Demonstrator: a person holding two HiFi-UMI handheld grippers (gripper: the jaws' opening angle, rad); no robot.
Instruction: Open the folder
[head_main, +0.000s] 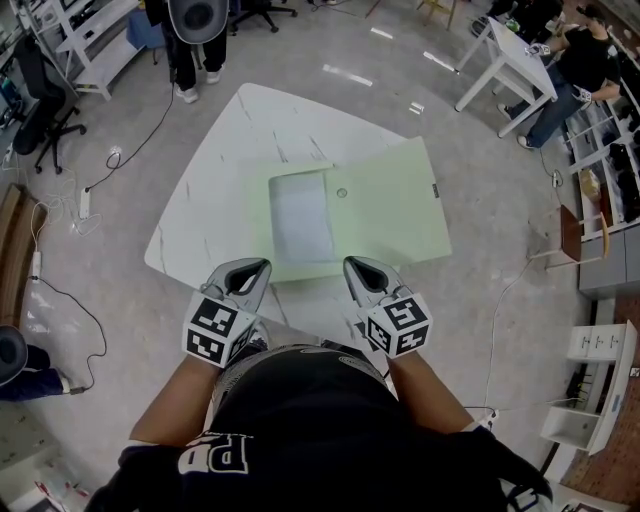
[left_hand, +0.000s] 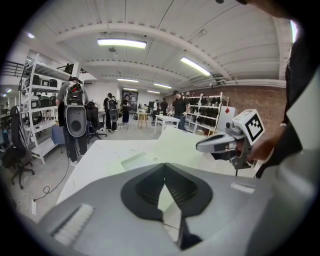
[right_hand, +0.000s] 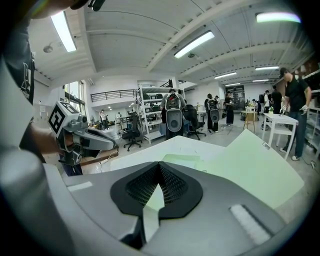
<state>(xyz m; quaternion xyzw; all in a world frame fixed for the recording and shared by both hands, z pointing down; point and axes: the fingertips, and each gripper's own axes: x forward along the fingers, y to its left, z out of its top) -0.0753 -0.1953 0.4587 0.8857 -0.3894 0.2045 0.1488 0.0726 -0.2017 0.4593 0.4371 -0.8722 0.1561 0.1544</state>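
The light green folder (head_main: 390, 205) lies open on the white table (head_main: 225, 150), its flap spread out to the right. A white sheet (head_main: 300, 215) sits in the left-hand pocket. My left gripper (head_main: 264, 264) is held over the table's near edge, just short of the folder, with its jaws shut and empty. My right gripper (head_main: 350, 263) hangs beside it at the same height, also shut on nothing. In the left gripper view the folder (left_hand: 177, 140) lies beyond the closed tips (left_hand: 164, 164), and the right gripper (left_hand: 201, 146) shows at the right. The right gripper view has the folder (right_hand: 250, 160) ahead of its closed tips (right_hand: 159, 163).
A person (head_main: 195, 40) stands past the table's far corner. A white desk (head_main: 520, 60) with a seated person (head_main: 585, 60) is at the back right. Shelving (head_main: 85, 40) and an office chair (head_main: 45, 95) stand at the left. Cables (head_main: 85, 205) trail on the floor.
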